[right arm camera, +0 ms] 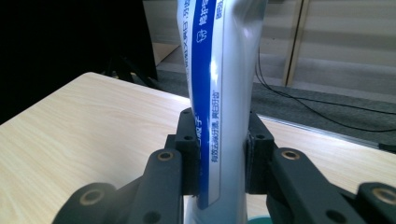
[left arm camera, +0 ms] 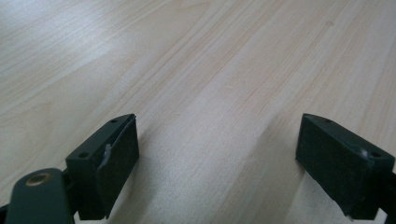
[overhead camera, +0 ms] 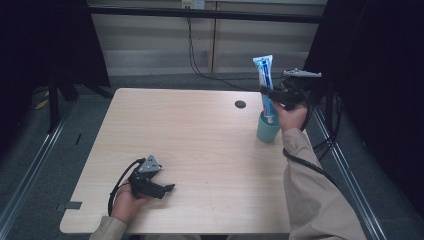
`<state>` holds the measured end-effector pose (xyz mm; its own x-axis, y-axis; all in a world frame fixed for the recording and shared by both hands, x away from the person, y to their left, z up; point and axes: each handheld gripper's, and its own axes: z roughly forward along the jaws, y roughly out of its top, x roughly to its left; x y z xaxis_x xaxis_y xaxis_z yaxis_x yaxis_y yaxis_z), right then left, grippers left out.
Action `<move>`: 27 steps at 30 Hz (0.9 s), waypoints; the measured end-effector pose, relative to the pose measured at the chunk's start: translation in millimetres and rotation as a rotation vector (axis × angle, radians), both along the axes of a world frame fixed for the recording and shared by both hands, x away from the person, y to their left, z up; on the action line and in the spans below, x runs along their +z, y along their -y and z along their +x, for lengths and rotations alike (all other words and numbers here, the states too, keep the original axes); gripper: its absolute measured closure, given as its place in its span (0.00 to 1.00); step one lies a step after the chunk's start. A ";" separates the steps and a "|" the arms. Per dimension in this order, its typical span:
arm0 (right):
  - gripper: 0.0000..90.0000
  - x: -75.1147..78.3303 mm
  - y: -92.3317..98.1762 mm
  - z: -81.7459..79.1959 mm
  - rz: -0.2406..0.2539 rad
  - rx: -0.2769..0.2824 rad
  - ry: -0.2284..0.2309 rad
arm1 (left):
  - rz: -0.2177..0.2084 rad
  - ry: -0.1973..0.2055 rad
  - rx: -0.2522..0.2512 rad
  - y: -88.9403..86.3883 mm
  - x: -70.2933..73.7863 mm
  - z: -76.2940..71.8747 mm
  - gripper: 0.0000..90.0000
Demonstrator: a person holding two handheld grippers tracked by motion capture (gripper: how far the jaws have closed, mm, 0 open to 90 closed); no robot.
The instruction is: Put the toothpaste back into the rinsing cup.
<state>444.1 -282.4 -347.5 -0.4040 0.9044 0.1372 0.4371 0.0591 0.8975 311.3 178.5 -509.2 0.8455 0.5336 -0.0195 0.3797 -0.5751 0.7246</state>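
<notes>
Two tongs are at work over the pale wooden desk (overhead camera: 200,145). The right tongs (overhead camera: 267,93) pinch a blue-and-white toothpaste tube (overhead camera: 265,80) at mid-body, holding it upright with its lower end inside a teal cup (overhead camera: 267,130) near the desk's far right edge. The left tongs (overhead camera: 167,189) rest low at the near left, jaws spread wide with nothing between them.

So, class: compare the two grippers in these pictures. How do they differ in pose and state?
The right gripper is raised at the table's far right, while the left gripper sits low at the near left. The right gripper's fingers clamp an upright toothpaste tube whose lower end is in a teal cup; the left gripper's fingers stand wide apart, holding nothing. Both are black, hand-held, and trail cables.
</notes>
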 end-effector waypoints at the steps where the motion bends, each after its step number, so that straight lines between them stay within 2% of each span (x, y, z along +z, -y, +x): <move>1: 0.81 -0.8 1.8 1.2 0.002 -0.002 -0.001 | 0.000 0.000 0.000 0.0 0.0 0.0 0.14; 13: 0.81 -7.3 8.9 5.2 -0.009 -0.032 0.005 | -0.008 -0.009 -0.001 0.4 -0.4 -0.2 0.14; 17: 0.81 -9.2 9.4 7.4 -0.018 -0.034 0.001 | -0.007 -0.009 -0.001 0.4 -0.4 -0.2 0.14; 18: 0.81 -11.7 11.2 9.1 -0.005 -0.042 0.001 | 0.000 0.000 0.000 0.0 0.0 0.0 0.14; 19: 0.81 -12.4 11.7 9.6 -0.002 -0.045 -0.002 | -0.007 -0.009 -0.001 0.4 -0.4 -0.2 0.14; 27: 0.80 -19.3 16.3 13.8 -0.015 -0.060 -0.011 | -0.007 -0.009 -0.001 0.4 -0.4 -0.2 0.14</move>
